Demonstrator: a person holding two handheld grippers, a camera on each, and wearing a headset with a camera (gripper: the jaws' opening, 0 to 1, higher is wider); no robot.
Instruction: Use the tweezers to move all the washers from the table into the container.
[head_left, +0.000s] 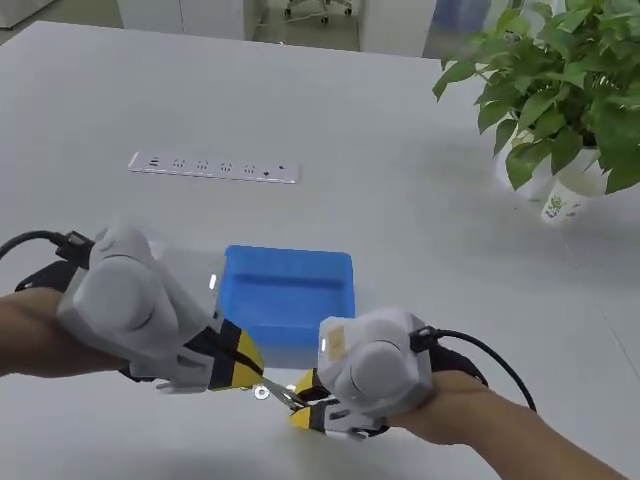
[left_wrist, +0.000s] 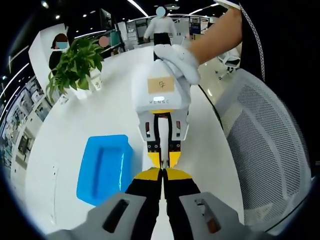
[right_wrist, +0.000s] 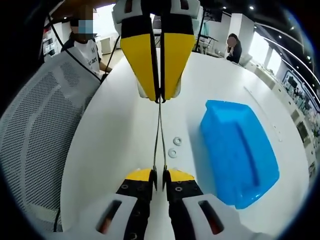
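Tweezers (right_wrist: 160, 135) gripped by L tool (left_wrist: 162, 174) & R tool (right_wrist: 160, 175).

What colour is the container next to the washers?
Bright blue; the container shows best in the right gripper view.

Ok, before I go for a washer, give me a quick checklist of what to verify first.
1. Grip on the tweezers: ok. The left claw and the right claw are both shut on them, and the tweezers span between the two.
2. Tips free to pinch: cannot tell. The ends sit inside the claws.
3. Targets located: ok. Two washers lie on the table beside the container.
4. Container open and close by: ok.
5. Washer already in the tweezers: not ok. None is picked up.
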